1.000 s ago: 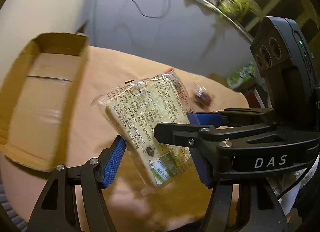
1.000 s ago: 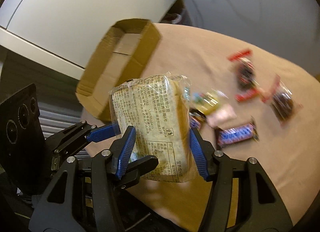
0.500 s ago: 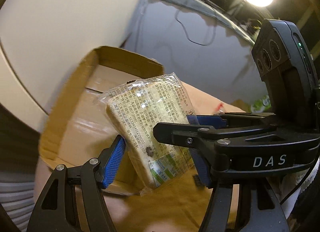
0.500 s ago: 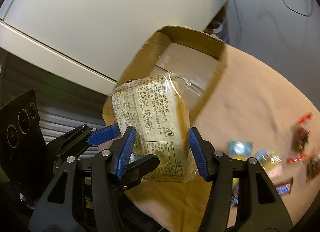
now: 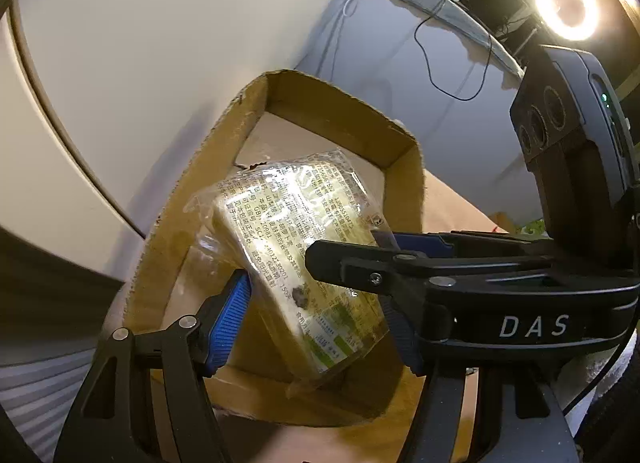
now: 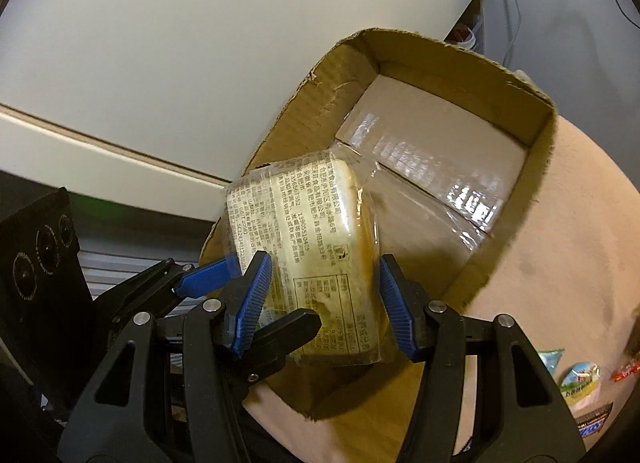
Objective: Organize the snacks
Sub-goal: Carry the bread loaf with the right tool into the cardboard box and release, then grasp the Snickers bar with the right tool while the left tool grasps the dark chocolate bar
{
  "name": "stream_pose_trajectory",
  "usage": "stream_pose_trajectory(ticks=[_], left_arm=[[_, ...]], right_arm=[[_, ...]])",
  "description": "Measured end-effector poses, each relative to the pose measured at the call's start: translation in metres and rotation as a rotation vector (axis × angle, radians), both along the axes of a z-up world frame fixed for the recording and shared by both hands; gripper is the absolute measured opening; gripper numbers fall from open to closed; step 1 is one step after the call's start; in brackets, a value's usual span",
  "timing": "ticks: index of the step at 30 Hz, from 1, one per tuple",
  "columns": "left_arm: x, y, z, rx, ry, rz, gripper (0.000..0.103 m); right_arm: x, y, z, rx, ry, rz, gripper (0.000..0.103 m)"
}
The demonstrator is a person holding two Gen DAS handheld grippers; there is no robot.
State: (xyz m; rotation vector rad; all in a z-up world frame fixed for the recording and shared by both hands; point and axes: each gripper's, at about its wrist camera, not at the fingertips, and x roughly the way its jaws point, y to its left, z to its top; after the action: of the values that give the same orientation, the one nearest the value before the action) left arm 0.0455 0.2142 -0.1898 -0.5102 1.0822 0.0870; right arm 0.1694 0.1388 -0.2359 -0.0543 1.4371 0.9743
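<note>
Both grippers clamp the same wrapped bread packet: the right gripper holds it across its width between its blue pads, and the left gripper pinches it from the other side. The packet hangs tilted over the near end of the open cardboard box, which sits at the counter's edge by the wall; whether it touches the box floor cannot be told. The likely trouble is the release: if one gripper lets go before the other, the soft packet may swing and catch the near box wall, or drop outside it off the counter edge. Squeezing harder could crush the bread. A few small snacks lie farther along the counter, well apart from the box.
</note>
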Motion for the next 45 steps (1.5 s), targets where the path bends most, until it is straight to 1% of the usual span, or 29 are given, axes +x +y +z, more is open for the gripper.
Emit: stream_pose_trajectory(ticks=[4,8,12,13,16,17,21,24,27,31,33,34,35,37,39,42,44,45], left_arm=[[0.002,0.005,-0.007,0.004,0.014,0.009,0.064],[0.003,0.006,-0.011,0.014,0.022,0.006,0.064],[0.004,0.004,-0.012,0.044,0.027,0.001,0.064],[0.003,0.003,-0.011,0.051,0.025,-0.001,0.064],[0.002,0.002,-0.006,0.08,0.017,-0.004,0.064],[0.001,0.001,-0.004,0.09,0.015,-0.006,0.064],[-0.004,-0.002,0.005,0.119,0.005,-0.009,0.064],[-0.01,-0.008,0.014,0.145,-0.019,-0.019,0.064],[-0.015,-0.019,0.023,0.164,-0.05,-0.042,0.064],[-0.017,-0.04,0.031,0.19,-0.088,-0.094,0.064],[-0.017,-0.054,0.035,0.19,-0.104,-0.122,0.064],[-0.017,-0.061,0.036,0.19,-0.111,-0.137,0.064],[-0.017,-0.069,0.037,0.191,-0.117,-0.154,0.064],[-0.016,-0.087,0.038,0.189,-0.128,-0.198,0.064],[-0.016,-0.107,0.036,0.176,-0.125,-0.252,0.064],[-0.012,-0.135,0.025,0.15,-0.103,-0.331,0.064],[-0.011,-0.152,0.016,0.142,-0.083,-0.383,0.064],[-0.01,-0.162,0.01,0.139,-0.069,-0.417,0.061]], right_arm=[[-0.001,0.01,-0.007,-0.012,0.005,0.014,0.058],[-0.003,0.014,-0.009,-0.026,-0.003,0.029,0.058],[-0.006,0.017,-0.006,-0.045,-0.028,0.039,0.058],[-0.007,0.017,-0.004,-0.054,-0.046,0.042,0.058],[-0.007,0.015,0.0,-0.063,-0.069,0.04,0.067],[-0.006,0.013,0.002,-0.062,-0.077,0.036,0.068],[-0.006,0.0,0.015,-0.055,-0.112,0.024,0.068],[-0.006,-0.014,0.031,-0.051,-0.164,0.015,0.068],[-0.007,-0.041,0.048,-0.051,-0.23,-0.017,0.068],[-0.007,-0.082,0.061,-0.056,-0.3,-0.054,0.068],[-0.009,-0.106,0.067,-0.061,-0.331,-0.073,0.071],[-0.008,-0.12,0.066,-0.062,-0.342,-0.09,0.077],[-0.009,-0.135,0.067,-0.065,-0.347,-0.106,0.081],[-0.01,-0.158,0.065,-0.071,-0.348,-0.126,0.082],[-0.013,-0.18,0.062,-0.105,-0.353,-0.145,0.082],[-0.016,-0.214,0.053,-0.146,-0.351,-0.191,0.082],[-0.019,-0.237,0.043,-0.169,-0.329,-0.22,0.082],[-0.021,-0.246,0.039,-0.174,-0.318,-0.228,0.082]])
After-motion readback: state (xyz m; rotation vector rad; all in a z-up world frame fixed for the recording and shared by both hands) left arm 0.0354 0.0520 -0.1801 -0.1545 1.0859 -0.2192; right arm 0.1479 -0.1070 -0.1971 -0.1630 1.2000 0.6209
